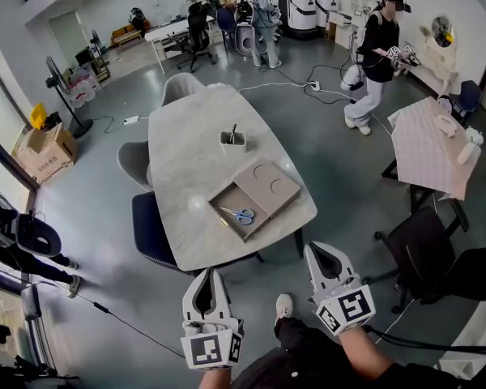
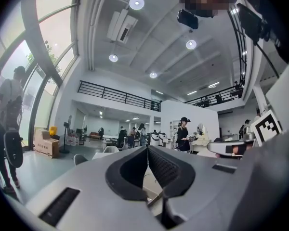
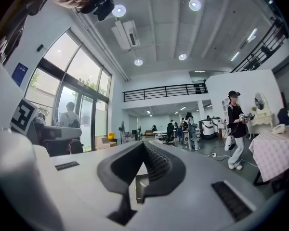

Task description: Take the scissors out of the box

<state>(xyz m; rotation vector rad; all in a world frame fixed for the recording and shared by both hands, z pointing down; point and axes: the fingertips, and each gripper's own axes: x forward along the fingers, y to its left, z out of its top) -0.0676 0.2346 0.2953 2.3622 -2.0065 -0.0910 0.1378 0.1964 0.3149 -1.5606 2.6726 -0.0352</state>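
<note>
Starting with the head view, a pale tabletop [image 1: 186,156] is seen ahead and below. Near its closer edge an open flat box [image 1: 236,196] is laid, with its lid [image 1: 269,186] set touching it on the far right side. The scissors [image 1: 240,215] — blue-handled, closed, lying flat — are found inside the box, toward its nearer corner, with a small yellowish item just beside them that cannot be made out. Further along the tabletop a small white holder [image 1: 233,141] is stood, well apart from the box. The left tongs [image 1: 204,274] and the right tongs [image 1: 317,250] are held short of the tabletop edge, both pointed toward it, with nothing carried by either. In the left gripper view the ribbed pads are shown pressed together with nothing between them, and only the room is seen beyond. In the right gripper view the same is shown: the pads are brought together on nothing. The box is judged untouched as yet — only the approach is in hand. The scissors are expected to be light, stiff and hard, with smooth metal blades that could slip. A hold across the plastic handle loops or at the pivot is judged safest. Since they lie flat on the box floor, one set of tongs would have to be opened and brought down from above.
</note>
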